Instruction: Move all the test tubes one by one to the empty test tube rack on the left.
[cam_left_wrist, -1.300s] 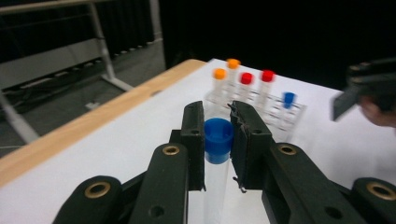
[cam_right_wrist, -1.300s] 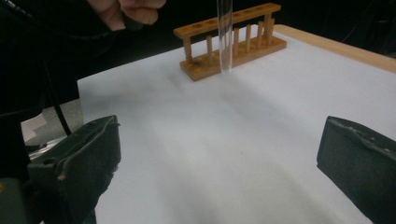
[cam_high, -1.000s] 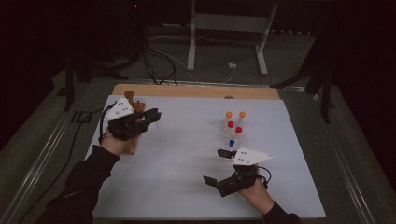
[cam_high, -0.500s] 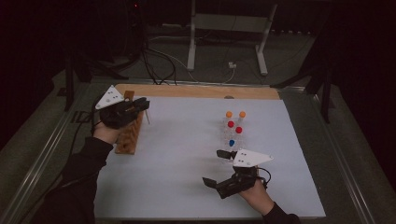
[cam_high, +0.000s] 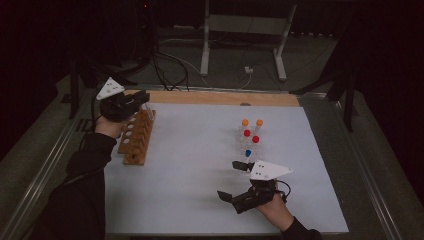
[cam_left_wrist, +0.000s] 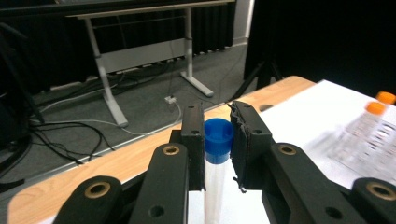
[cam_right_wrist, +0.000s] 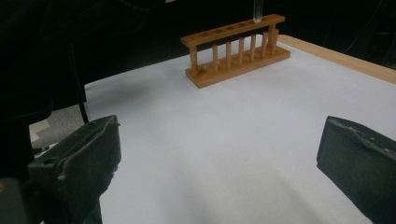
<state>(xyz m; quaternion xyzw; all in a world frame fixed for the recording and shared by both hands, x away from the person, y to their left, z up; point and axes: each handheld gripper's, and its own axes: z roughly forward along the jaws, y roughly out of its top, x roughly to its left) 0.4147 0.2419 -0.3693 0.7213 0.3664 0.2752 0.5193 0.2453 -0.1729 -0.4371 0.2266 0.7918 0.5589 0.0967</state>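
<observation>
Left tool (cam_left_wrist: 218, 154): far left of the tabletop (cam_high: 190, 200), above the far end of the wooden rack (cam_high: 137, 137); jaws closed on a clear tube with a blue cap (cam_left_wrist: 218, 135), held upright just under the cap.

Right tool (cam_high: 237, 181): near right, jaws spread wide, holding nothing, facing left across the white sheet.

Capped tubes (cam_high: 251, 135): orange, red and blue caps, standing together right of centre, just beyond the right tool.

Wooden rack: far left, lying near-to-far.

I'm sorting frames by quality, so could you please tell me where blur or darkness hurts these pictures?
High view: dark surroundings, the white table evenly lit. Left gripper view: blue-capped tube sharp, orange-capped tubes smeared. Right gripper view: wooden rack clear, near fingers soft.
</observation>
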